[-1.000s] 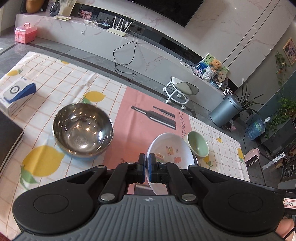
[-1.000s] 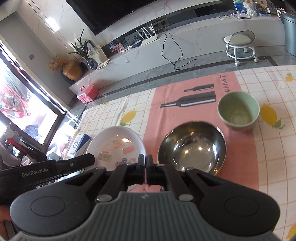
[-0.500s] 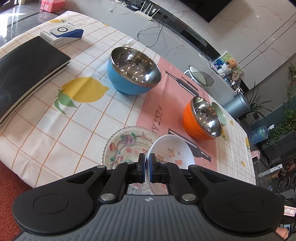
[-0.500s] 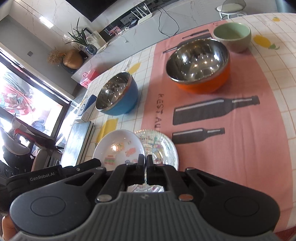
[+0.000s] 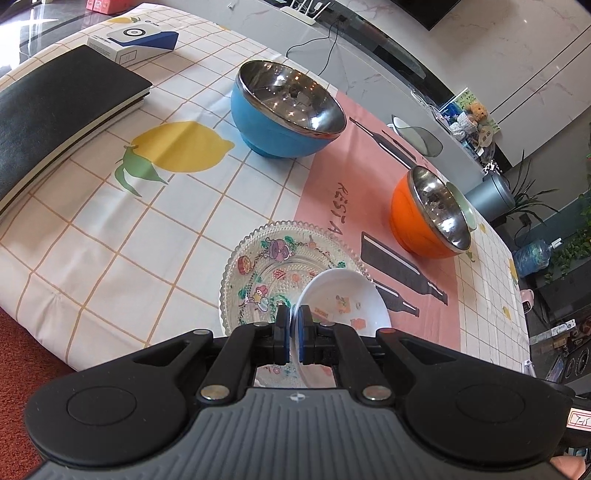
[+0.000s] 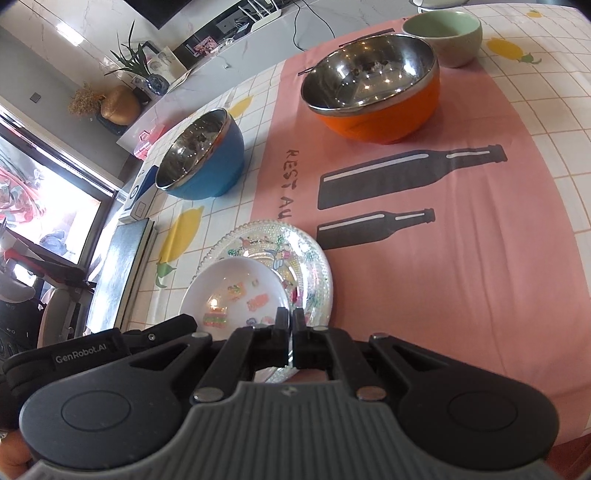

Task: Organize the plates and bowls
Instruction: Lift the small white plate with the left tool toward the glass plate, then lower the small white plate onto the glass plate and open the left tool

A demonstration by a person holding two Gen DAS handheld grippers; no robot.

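Note:
My left gripper (image 5: 294,320) is shut on the rim of a white plate (image 5: 345,301) with small cartoon prints and holds it tilted just over a clear beaded glass plate (image 5: 273,266). My right gripper (image 6: 290,322) is shut on the near rim of the glass plate (image 6: 295,254), which is low over the tablecloth. The white plate (image 6: 232,291) overlaps the glass plate's left part in the right wrist view. A blue steel-lined bowl (image 5: 286,114) (image 6: 201,157), an orange steel-lined bowl (image 5: 430,218) (image 6: 376,92) and a small green bowl (image 6: 443,31) stand further back.
A black notebook (image 5: 55,110) and a white-and-blue box (image 5: 133,42) lie at the table's left end. The tablecloth's near edge (image 5: 110,332) drops to a red floor. The left gripper's body (image 6: 92,350) sits beside my right gripper.
Both grippers have come down and nearer with their plates. The white plate now sits close over the glass plate, and the bowls look larger and nearer.

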